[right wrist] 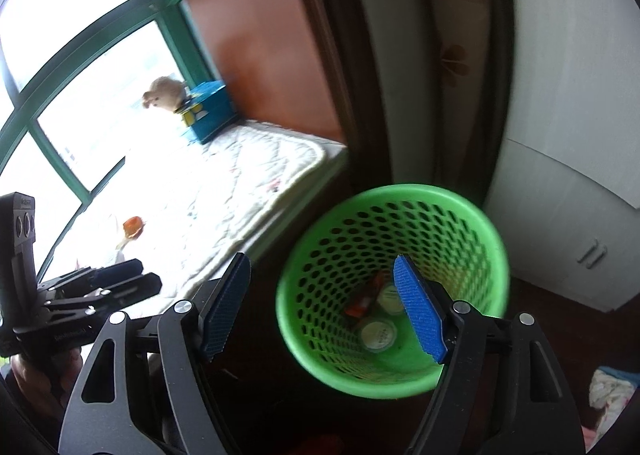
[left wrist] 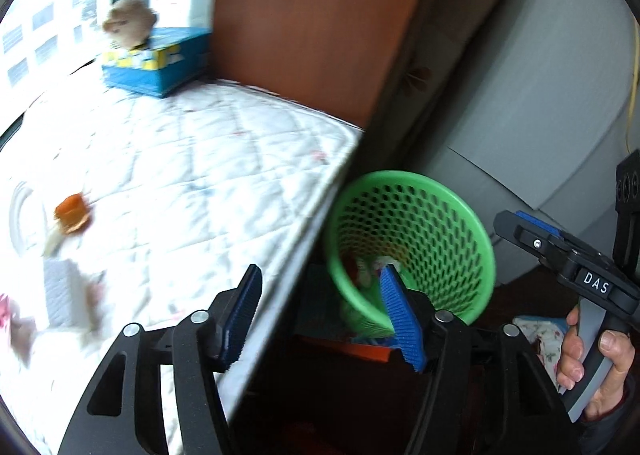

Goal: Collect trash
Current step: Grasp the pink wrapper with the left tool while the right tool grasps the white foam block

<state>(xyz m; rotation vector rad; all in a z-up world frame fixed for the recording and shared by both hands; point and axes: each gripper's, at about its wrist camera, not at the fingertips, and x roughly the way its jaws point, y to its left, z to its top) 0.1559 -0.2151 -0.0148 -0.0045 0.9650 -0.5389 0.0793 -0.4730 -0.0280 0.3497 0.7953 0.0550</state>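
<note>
White quilted mattress (left wrist: 192, 175): blue box (left wrist: 160, 59) at 11 o'clock, orange scrap (left wrist: 72, 213) at 9. Dark floor (right wrist: 256, 335): green mesh basket (right wrist: 420, 203) at 3.

Small orange object (left wrist: 72, 213) on the white quilted mat (left wrist: 192, 175) is being smeared by blur; pale items (left wrist: 60, 291) at the frame's left edge are being cut off, unidentifiable.

Both wrist views sharing basket (left wrist: 412, 247)

White letters "DAS" on a small black label on the right gripper (left wrist: 536, 233), print on the blue and yellow box (left wrist: 156, 59) and round lids in the green basket (right wrist: 472, 215) too blurred to read
</note>
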